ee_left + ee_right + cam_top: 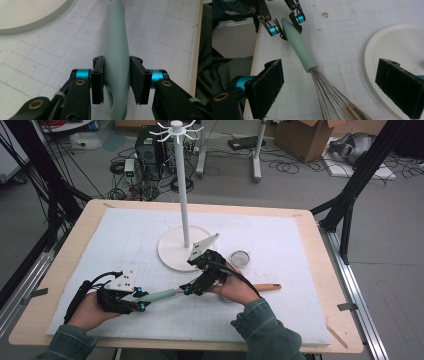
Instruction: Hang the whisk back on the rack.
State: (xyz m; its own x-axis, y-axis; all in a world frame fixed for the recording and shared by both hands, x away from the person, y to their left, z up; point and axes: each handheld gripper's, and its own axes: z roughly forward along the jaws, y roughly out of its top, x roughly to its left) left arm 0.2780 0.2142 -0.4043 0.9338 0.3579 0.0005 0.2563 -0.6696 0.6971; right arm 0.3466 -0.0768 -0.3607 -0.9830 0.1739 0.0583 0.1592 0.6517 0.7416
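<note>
A whisk with a pale green handle [161, 295] lies on the white gridded mat [100, 245] near the front. My left gripper [141, 298] is shut on the handle's end; in the left gripper view both pads press the handle [116, 45] just above its hanging hole. My right gripper [194, 281] is open wide. In the right gripper view its two pads [264, 87] stand far apart on either side of the whisk's wires [329, 92] without touching them. That view also shows the left gripper [287, 26] on the handle's far end [302, 52].
A white hook stand [183, 185] rises from a round base [172, 255] at the mat's middle, close to my right gripper. A small mesh strainer [240, 257] lies right of the base. A wooden handle [267, 286] pokes out beside the right hand.
</note>
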